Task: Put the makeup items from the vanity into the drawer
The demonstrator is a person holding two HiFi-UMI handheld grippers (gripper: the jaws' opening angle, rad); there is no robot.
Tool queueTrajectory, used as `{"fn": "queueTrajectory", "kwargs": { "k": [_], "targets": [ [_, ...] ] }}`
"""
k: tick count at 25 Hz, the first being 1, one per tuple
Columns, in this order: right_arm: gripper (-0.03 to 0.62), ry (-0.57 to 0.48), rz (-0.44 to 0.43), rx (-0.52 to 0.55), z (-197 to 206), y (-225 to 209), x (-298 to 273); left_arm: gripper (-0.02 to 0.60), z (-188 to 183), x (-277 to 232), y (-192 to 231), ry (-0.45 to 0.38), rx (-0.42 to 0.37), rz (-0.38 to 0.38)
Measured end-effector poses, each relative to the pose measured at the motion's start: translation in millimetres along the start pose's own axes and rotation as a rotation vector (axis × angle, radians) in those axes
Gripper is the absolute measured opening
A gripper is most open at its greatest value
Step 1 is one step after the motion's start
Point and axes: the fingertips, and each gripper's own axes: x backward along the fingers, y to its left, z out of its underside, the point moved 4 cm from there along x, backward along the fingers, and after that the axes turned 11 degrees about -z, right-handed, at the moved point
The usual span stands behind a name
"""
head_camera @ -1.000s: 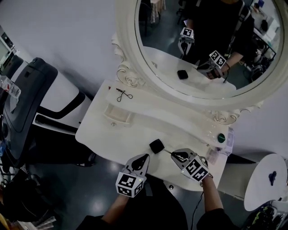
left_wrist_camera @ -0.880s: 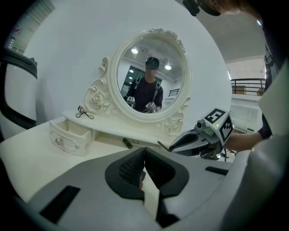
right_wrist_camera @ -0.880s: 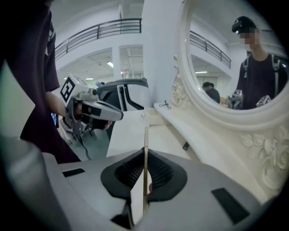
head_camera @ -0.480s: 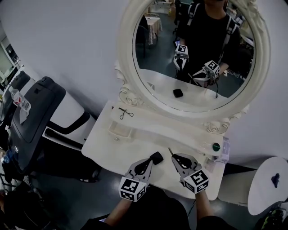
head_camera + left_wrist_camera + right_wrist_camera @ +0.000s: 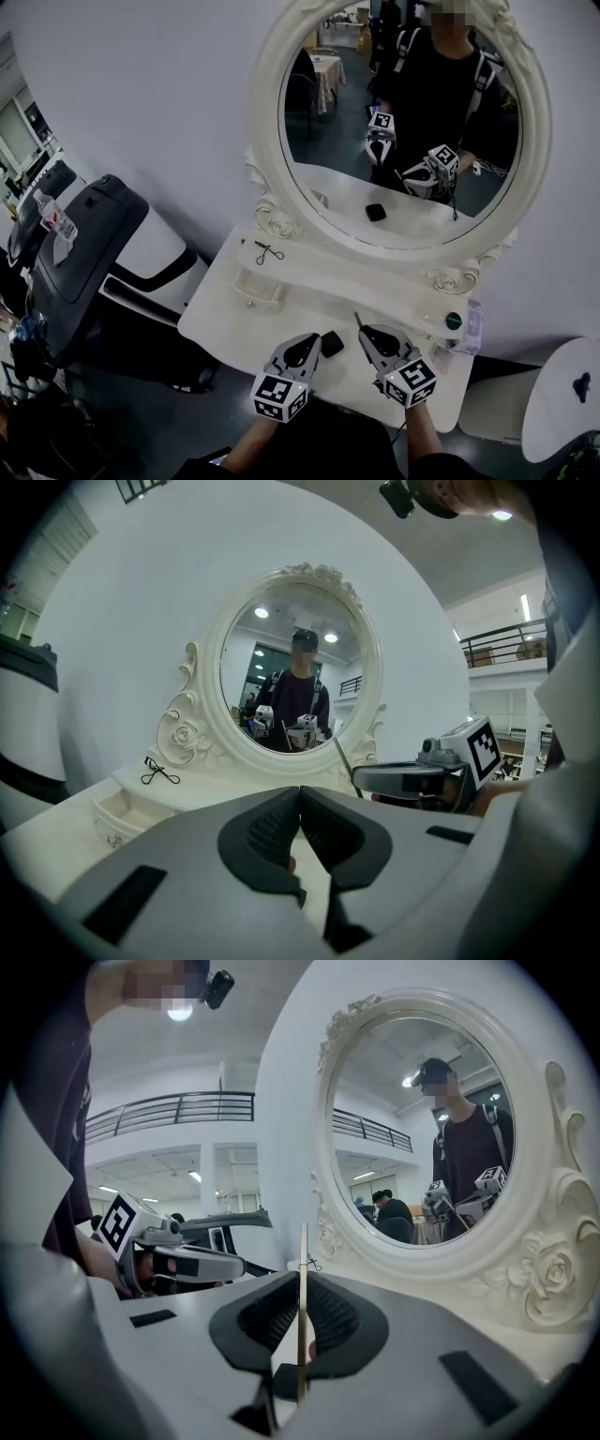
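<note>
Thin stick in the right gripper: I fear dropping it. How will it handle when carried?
Likely light and stiff: the thin stick stands straight in the right gripper. So slim, it may pivot or slip if bumped.

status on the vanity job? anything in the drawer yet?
Done: nothing; the open drawer looks empty. In hand: the right gripper is shut on a thin stick; the left gripper is shut, empty. Left: that stick, plus the black compact, eyelash curler and green-capped item on the vanity top.

Smooth glossy vanity (image 5: 309, 281), matt case (image 5: 331, 343)
</note>
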Motion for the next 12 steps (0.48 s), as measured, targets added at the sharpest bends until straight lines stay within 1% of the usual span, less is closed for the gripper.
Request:
{"fn": "queueTrajectory", "kwargs": {
  "k": [8, 12],
  "targets": [
    [0.044, -0.036, -0.058, -0.018, -2.9, -6.3, -3.5, 0.015, 0.9, 3.0, 2.9, 0.002, 0.008, -0.068],
    [0.044, -0.066, -0.118, -0.027, -4.7, -2.9, -5.9, 0.015, 4.9, 11.4, 3.4, 0.006, 0.021, -0.125]
  ]
}}
